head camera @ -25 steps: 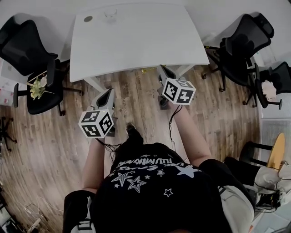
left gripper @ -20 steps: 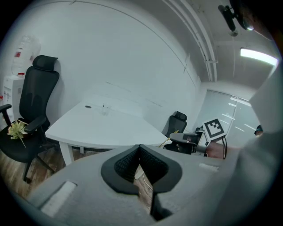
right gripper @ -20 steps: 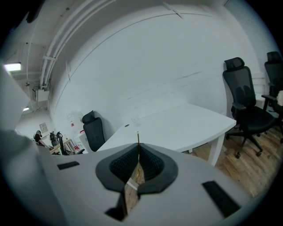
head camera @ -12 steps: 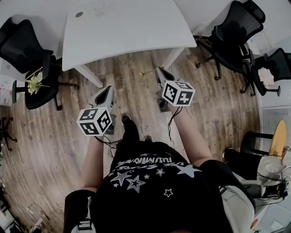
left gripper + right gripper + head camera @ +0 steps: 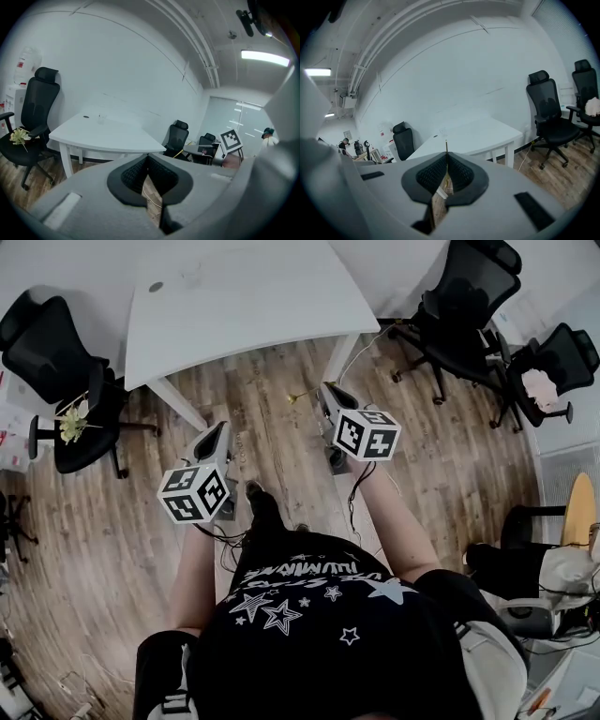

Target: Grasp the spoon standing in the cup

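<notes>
The slim gold spoon (image 5: 302,394) is pinched in the right gripper's (image 5: 446,164) closed jaws, one end poking out ahead. It looks light, stiff and slippery, best held mid-handle. The left gripper (image 5: 148,164) beside it is closed and empty. The white table (image 5: 483,133) stands well ahead.

White table (image 5: 244,306) stood on wood floor (image 5: 103,540); black chairs (image 5: 459,296) sat around it; walls (image 5: 117,61) were white, ceiling light (image 5: 265,57) on.

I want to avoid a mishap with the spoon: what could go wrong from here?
The right tool holds the thin gold spoon between shut pads; so slim a thing may slip and fall onto the wooden floor. Its end sticks out ahead and could catch the table leg.
</notes>
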Demonstrator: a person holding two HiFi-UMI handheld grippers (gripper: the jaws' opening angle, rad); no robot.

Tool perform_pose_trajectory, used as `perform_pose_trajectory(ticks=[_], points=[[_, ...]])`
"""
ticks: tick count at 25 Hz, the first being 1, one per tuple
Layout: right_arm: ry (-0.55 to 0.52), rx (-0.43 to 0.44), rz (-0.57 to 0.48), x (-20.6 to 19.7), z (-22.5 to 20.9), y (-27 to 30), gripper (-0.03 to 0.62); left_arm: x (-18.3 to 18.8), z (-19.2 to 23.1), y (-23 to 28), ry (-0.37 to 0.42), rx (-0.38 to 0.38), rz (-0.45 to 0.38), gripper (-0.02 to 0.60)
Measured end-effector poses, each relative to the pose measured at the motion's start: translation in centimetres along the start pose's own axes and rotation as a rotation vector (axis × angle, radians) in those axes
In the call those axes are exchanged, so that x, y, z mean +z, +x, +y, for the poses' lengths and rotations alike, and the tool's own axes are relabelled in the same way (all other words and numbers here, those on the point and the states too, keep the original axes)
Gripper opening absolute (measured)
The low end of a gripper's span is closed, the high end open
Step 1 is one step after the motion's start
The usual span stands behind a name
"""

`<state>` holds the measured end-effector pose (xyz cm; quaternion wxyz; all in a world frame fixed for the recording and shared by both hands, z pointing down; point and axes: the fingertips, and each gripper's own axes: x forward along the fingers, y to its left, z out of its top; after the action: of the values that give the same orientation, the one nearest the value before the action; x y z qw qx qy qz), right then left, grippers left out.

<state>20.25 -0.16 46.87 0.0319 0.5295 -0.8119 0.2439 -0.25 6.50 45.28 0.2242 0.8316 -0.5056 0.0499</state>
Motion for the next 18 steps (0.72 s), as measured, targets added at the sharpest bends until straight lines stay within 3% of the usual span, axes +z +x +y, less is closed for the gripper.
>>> perform_pose_trajectory(ticks=[18], points=[[-0.021,0.013,-0.012,-1.3,-0.5,-7.4,0.015,-2.4,-5.9,-3.3,0.009,-0.017,-0.016,0.008]])
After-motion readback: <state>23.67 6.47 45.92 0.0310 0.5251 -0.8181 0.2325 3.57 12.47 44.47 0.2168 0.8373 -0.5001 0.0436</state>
